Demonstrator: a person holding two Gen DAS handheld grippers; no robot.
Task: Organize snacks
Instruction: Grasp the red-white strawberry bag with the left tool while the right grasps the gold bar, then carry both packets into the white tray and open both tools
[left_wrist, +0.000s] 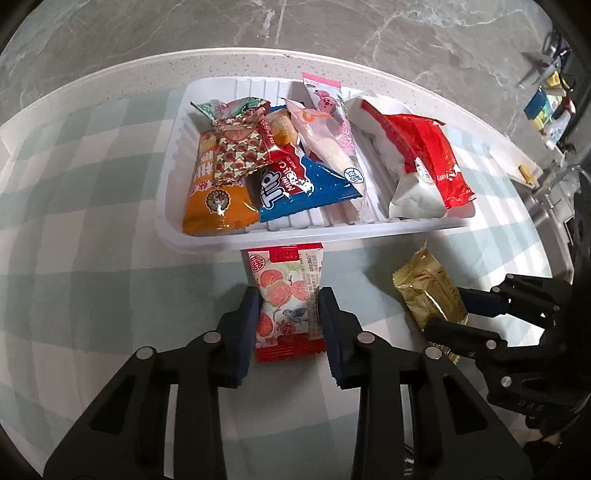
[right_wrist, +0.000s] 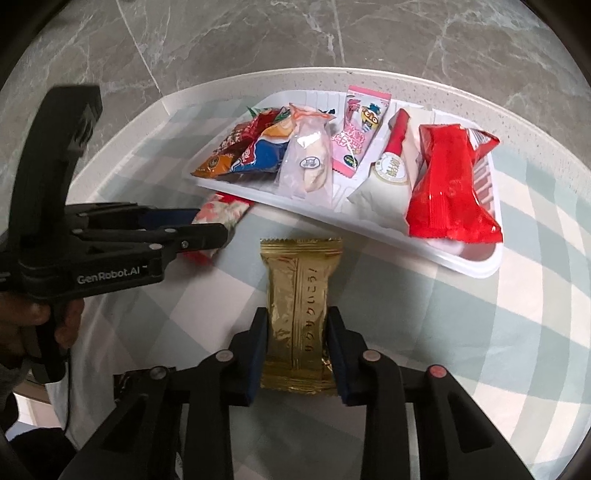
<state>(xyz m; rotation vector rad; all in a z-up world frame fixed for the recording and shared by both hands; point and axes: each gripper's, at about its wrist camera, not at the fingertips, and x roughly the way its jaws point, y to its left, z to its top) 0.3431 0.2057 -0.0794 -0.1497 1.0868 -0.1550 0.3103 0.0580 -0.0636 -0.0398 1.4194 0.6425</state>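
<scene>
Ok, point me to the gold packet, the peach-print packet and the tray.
gold packet (right_wrist: 295, 295), right wrist view, middle of wrapper.
peach-print packet (left_wrist: 286, 291), left wrist view, printed front.
tray (left_wrist: 314, 240), left wrist view, near rim.

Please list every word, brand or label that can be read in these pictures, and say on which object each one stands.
"GenRobot.AI": on the body of the left hand-held gripper.
"Tip" and "Mini C": on the blue packet in the white tray.
"PORO": on the pink packet, partly readable.
Japanese characters: on the gold packet in the right hand-held gripper.
Red-and-white packet, white pouch seal: print too small.
</scene>
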